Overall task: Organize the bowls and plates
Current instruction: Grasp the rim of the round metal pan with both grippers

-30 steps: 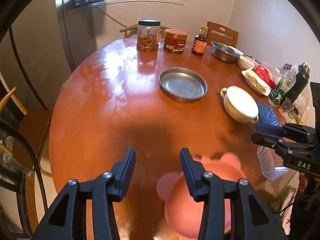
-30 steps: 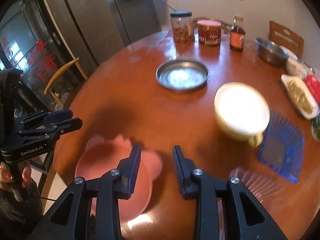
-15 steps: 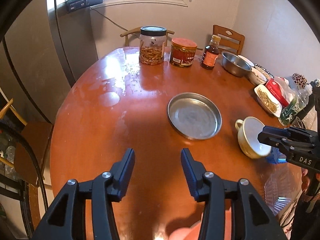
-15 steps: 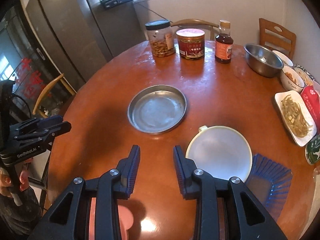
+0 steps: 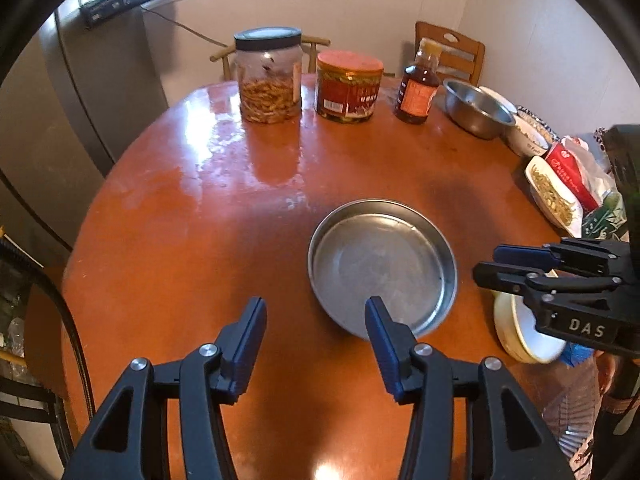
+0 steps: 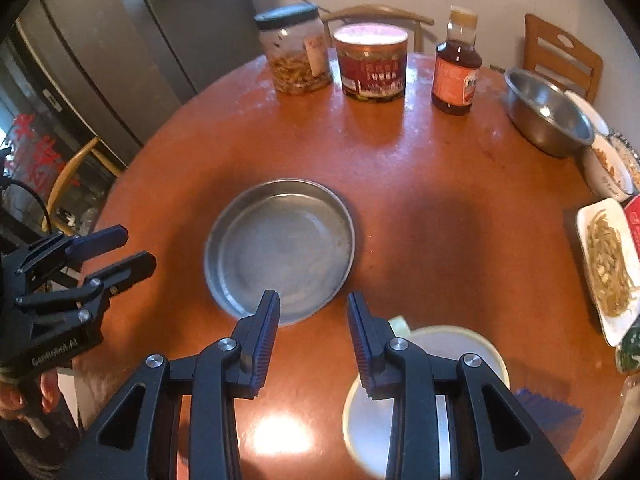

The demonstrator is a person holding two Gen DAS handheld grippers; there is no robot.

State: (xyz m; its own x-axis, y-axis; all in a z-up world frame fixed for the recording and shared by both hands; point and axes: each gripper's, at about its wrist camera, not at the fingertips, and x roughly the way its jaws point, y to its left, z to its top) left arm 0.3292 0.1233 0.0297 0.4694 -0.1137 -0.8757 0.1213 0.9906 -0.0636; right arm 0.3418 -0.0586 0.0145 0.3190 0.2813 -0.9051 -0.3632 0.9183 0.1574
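Left gripper: jaws apart, nothing between them; it hangs over the bare wood of the table, its right finger in front of the near rim of the metal plate
Right gripper: jaws apart with a narrower gap, nothing held; the left finger overlaps the near edge of the metal plate, the right finger stands in front of the cream bowl
Metal plate: round, shallow, empty; it lies flat near the middle of the table, apart from the other dishes
Cream bowl: close to the near edge, to the right of the metal plate, not touching it; a small handle shows on its rim
Blue dish: ribbed, just beside the cream bowl on the right; partly hidden
Steel bowl: far right side, next to a small white bowl
Back of table: glass jar, red tin, brown bottle in one row
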